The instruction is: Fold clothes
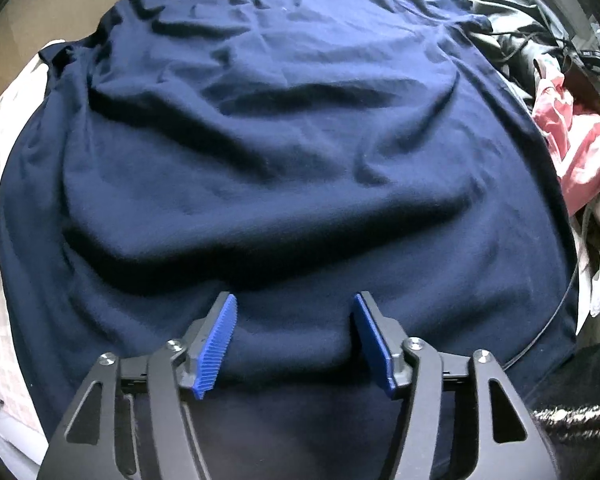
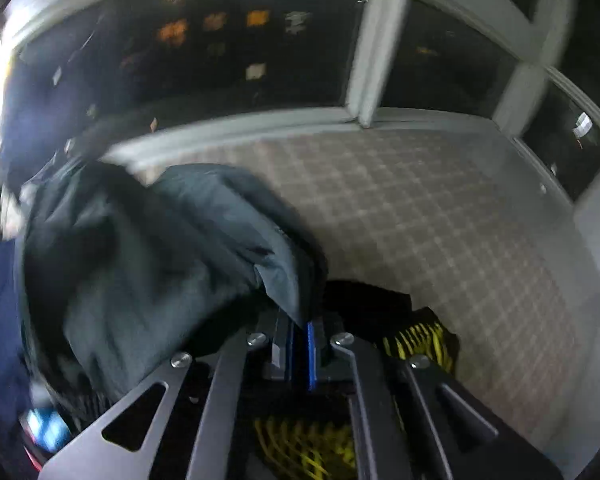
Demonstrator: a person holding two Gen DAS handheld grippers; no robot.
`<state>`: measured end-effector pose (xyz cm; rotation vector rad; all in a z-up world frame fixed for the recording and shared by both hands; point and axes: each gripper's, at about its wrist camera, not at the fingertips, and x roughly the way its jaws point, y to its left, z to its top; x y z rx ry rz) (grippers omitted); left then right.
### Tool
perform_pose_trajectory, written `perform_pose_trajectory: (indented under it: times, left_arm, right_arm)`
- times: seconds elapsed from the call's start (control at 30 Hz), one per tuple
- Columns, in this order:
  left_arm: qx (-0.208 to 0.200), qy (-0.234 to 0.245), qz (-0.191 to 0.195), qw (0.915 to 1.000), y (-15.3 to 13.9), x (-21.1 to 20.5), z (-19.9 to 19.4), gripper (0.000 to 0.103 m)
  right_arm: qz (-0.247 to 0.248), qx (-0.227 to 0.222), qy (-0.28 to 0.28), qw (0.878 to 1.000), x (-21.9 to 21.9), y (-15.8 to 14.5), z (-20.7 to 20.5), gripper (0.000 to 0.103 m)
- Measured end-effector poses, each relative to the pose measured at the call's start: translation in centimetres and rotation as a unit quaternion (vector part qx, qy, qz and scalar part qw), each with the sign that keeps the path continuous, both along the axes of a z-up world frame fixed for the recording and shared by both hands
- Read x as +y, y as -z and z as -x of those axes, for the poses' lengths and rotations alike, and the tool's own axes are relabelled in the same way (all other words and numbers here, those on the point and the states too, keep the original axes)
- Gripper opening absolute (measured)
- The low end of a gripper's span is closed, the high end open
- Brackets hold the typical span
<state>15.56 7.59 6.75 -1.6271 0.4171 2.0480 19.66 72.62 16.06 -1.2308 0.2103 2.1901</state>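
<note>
The navy garment [image 1: 284,160] is spread across most of the left wrist view, rumpled, with a raised fold running across the lower middle of the frame. The left gripper [image 1: 294,340] is seen at the bottom centre with its jaws spread apart; cloth lies between the blue pads [image 1: 216,344], but no pinch is shown.

In the right wrist view, the right gripper [image 2: 300,344] is pressed together at the lower centre — a grey-green garment [image 2: 148,256] is pinched between its jaws and hangs to the left over the checked cover [image 2: 420,216].

Two risks can be judged from here. The grey-green cloth is held only by a thin edge, so it could be pulled free by a quick swing. The navy garment, not yet gripped, could be bunched further if the open jaws are pushed into the fold rather than closed around a single layer.

Much is hard to make out: the right view is smeared by blur, a black-and-yellow item [image 2: 416,340] beside the jaws cannot be identified, and the pile of clothes [image 1: 572,136] at the right edge of the left view is cut off.
</note>
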Motion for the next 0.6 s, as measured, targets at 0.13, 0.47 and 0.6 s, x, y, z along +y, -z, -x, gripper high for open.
perform_pose_trajectory:
  times: [0.13, 0.47, 0.6]
  left_arm:
    - [-0.007, 0.008, 0.009, 0.9999, -0.6, 0.6, 0.2, 0.052]
    - [0.025, 0.063, -0.057, 0.9961, -5.8, 5.2, -1.8, 0.052]
    - [0.012, 0.1, -0.095, 0.9904, -6.6, 8.0, -3.9, 0.052]
  right_arm:
    - [-0.041, -0.005, -0.039, 0.998, -3.9, -2.4, -0.8, 0.021]
    - [0.074, 0.061, -0.292, 0.952, -19.7, -4.8, 2.3, 0.031]
    - [0.139, 0.015, -0.353, 0.925, -25.4, 0.7, 4.3, 0.024]
